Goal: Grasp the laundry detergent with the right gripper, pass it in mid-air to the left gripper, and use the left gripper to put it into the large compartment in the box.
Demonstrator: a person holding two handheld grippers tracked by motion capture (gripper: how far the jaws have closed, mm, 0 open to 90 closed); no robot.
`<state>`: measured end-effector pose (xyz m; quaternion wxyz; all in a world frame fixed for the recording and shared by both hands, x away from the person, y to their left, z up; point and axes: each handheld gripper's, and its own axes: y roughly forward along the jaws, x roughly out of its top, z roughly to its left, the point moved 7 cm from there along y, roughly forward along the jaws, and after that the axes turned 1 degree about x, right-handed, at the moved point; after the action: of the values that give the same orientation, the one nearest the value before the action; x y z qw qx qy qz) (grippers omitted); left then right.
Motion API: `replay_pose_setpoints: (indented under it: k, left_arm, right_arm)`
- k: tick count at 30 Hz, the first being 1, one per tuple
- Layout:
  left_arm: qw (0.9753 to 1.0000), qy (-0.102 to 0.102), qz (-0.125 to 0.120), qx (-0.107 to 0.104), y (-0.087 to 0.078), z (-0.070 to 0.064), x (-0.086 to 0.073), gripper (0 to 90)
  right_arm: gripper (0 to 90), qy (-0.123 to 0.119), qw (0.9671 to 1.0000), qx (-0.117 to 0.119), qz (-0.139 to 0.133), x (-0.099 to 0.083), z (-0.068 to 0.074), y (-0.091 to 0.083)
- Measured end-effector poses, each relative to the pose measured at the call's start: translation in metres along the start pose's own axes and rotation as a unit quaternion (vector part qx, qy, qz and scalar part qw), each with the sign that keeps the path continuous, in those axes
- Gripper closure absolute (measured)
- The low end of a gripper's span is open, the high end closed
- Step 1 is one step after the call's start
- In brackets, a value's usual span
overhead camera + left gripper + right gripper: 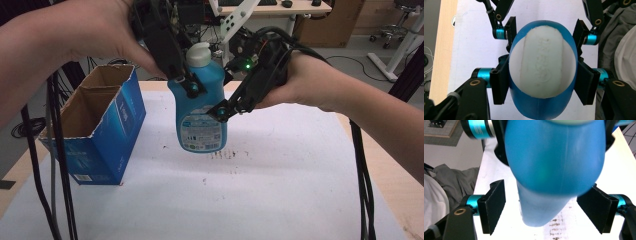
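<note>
White-capped blue bottle (201, 107), label unreadable, left gripper (186, 85) clamping

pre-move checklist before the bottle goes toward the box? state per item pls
1. Left hand-held gripper clamped on the bottle: ok, both pads press its sides just below the white cap.
2. Right hand-held gripper gripping: not ok, its jaws stand open with gaps either side of the bottle.
3. Bottle off the table: ok, it hangs upright above the white surface.
4. Cap closed: cannot tell from the top.
5. Box open to receive: ok, flaps are up and the opening faces upward.
6. Path to the box: ok, nothing stands between bottle and box.
</note>
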<state>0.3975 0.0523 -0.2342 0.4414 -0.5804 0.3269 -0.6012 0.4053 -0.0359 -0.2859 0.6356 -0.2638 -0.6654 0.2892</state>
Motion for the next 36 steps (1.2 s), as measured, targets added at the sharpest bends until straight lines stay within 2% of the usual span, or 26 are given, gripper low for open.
replay_pose_setpoints:
  k: [10,12,17,20,26,32,36]
  left_arm:
    - [0.9997,-0.021,-0.007,0.01,-0.009,0.001,-0.007,38.1]
    - [0.9994,-0.03,-0.011,0.016,-0.013,0.004,-0.011,38.1]
    - [0.9986,-0.042,-0.01,0.029,-0.022,0.008,-0.02,38.1]
    - [0.9977,-0.053,-0.014,0.04,-0.028,0.01,-0.024,38.2]
    - [0.9958,-0.074,-0.017,0.052,-0.042,0.012,-0.032,38.2]
    - [0.9896,-0.115,-0.022,0.084,-0.068,0.018,-0.048,38.2]
    - [0.9829,-0.148,-0.03,0.106,-0.085,0.021,-0.06,38.2]
  right_arm:
    - [21.9,0.035,0.9989,-0.022,0.023,-0.019,-0.007,-0.005]
    - [21.9,0.051,0.9977,-0.031,0.033,-0.027,-0.01,-0.009]
    - [21.9,0.065,0.9948,-0.049,0.061,-0.04,-0.013,-0.012]
    - [21.9,0.068,0.9935,-0.053,0.074,-0.047,-0.013,-0.014]
    - [21.9,0.077,0.9916,-0.06,0.085,-0.056,-0.014,-0.018]
    - [21.9,0.093,0.9884,-0.076,0.093,-0.066,-0.017,-0.028]
    - [21.9,0.102,0.9856,-0.088,0.102,-0.072,-0.018,-0.034]
